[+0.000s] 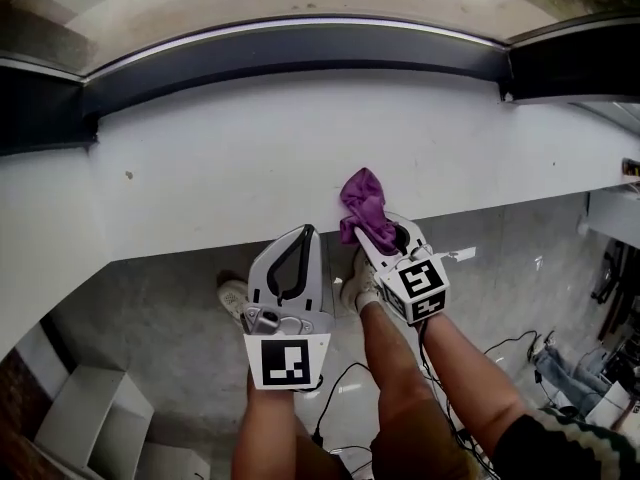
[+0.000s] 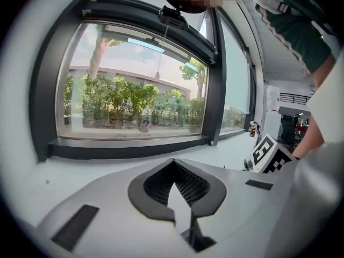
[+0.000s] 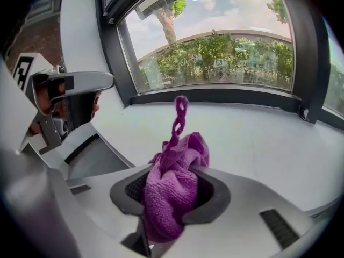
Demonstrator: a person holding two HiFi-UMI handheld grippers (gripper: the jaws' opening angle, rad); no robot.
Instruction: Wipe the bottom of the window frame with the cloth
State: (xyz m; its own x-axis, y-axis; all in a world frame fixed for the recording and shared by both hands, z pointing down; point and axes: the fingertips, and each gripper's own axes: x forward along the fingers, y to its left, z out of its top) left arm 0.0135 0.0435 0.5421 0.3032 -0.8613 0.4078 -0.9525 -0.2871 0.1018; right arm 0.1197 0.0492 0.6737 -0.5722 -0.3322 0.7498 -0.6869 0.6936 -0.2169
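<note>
I'm holding the left tongs (image 1: pixel 305 233) closed on nothing, their tips together just off the near edge of the white sill (image 1: pixel 220 168). They are idling there, I'd say, so they don't get in the working hand's way. Beside them I'm gripping the purple cloth (image 1: pixel 365 204) in the right tongs (image 1: pixel 384 236), which are clamped on its bunched middle. A fat wad is bulging past the tips, which gives me a soft pad to press with rather than bare plastic, and a thin twisted tail is sticking up loose. The wad is hanging over the sill's near edge, though I can't tell whether it is touching. Further out, the sill is lying bare up to the dark bottom rail of the window frame (image 1: pixel 300 64), well apart from the cloth, so I'm judging the wipe not yet begun. Beyond the rail, glass and greenery are showing.
</note>
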